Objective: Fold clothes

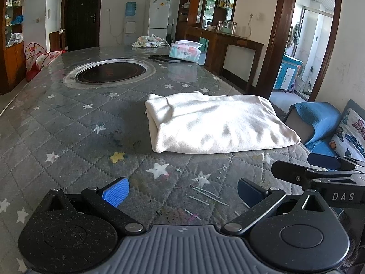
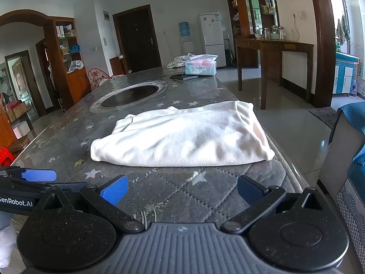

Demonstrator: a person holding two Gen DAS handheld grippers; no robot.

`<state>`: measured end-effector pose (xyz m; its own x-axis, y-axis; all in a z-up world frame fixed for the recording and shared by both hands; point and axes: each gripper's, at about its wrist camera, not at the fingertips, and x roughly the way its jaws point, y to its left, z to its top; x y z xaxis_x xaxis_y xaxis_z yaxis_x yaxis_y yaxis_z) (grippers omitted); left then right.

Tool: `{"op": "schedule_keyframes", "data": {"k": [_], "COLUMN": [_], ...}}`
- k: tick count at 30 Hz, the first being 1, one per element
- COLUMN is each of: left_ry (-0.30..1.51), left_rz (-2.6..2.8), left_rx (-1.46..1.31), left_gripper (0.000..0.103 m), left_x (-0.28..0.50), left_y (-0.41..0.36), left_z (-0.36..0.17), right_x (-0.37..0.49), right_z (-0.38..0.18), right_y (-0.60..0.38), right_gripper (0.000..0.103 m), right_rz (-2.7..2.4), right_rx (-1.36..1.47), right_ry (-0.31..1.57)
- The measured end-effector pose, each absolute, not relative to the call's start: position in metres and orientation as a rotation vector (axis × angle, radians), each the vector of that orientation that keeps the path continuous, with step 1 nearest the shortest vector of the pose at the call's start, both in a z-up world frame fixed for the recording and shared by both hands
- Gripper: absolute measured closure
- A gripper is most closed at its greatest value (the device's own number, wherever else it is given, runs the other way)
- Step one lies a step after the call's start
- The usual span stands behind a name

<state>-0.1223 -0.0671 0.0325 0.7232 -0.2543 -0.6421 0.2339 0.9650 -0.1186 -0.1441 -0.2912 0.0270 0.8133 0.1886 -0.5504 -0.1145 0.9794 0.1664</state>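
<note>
A white garment (image 1: 216, 125) lies folded into a thick rectangle on the grey star-patterned table cover (image 1: 79, 125); in the right wrist view the garment (image 2: 182, 137) sits near the table's right edge. My left gripper (image 1: 182, 190) hovers open over the cover, short of the garment, with nothing between its blue pads (image 1: 115, 193). My right gripper (image 2: 181, 189) is also open and empty, just in front of the garment's near edge. The right gripper (image 1: 319, 171) shows at the right of the left wrist view, and the left gripper (image 2: 38, 174) at the left of the right wrist view.
A round inset cooktop (image 1: 110, 72) sits mid-table. At the far end lie a tissue box (image 1: 186, 51), a dark flat item (image 1: 165, 58) and a crumpled cloth (image 1: 150, 41). A blue-covered chair (image 1: 319, 123) and patterned cushion (image 1: 351, 134) stand off the right edge.
</note>
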Motion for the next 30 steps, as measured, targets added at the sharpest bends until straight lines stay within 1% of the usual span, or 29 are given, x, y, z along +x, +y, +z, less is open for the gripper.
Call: {"op": "schedule_keyframes", "data": {"k": [30], "left_ry": [0.731], "left_rz": [-0.221], "left_rx": [-0.024], "left_gripper": [0.0], "left_x": [-0.104], "left_y": [-0.056], "left_z": [0.028], "right_x": [-0.124], "right_z": [0.016], "right_y": [-0.285], "right_gripper": [0.0], "right_rz": [0.162], "right_rx": [0.118], "right_ry": [0.648]}}
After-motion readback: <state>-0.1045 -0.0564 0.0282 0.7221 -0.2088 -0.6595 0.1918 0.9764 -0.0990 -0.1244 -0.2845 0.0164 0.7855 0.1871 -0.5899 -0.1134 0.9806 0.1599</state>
